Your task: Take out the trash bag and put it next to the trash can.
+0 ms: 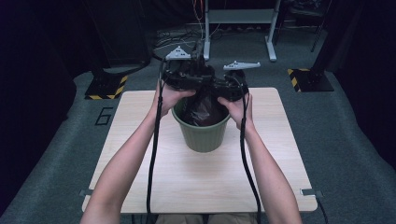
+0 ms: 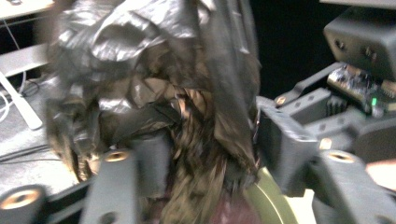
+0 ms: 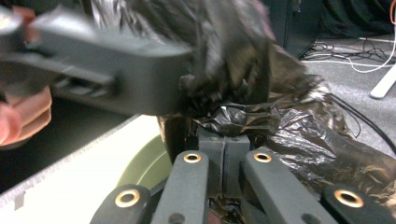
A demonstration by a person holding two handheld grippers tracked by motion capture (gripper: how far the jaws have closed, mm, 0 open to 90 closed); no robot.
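Observation:
A green ribbed bin (image 1: 201, 135) stands in the middle of the wooden table (image 1: 140, 154), and a black plastic bag (image 1: 203, 109) rises out of it. Both grippers meet at the bag's bunched top, just above the bin's far rim. My left gripper (image 1: 187, 78) has its jaws apart, with crumpled bag (image 2: 154, 70) hanging between them (image 2: 215, 154) and the bin's rim (image 2: 271, 200) below. My right gripper (image 1: 229, 86) is shut (image 3: 223, 140), pinching a fold of the bag (image 3: 317, 144). The left gripper's body (image 3: 116, 70) crosses just above it, blurred.
The table's near half lies bare in front of the bin. Both cables trail along the forearms to the near edge. Beyond the far edge are grey carpet, a white desk frame (image 1: 238, 18) and hazard-striped stand feet (image 1: 107, 86).

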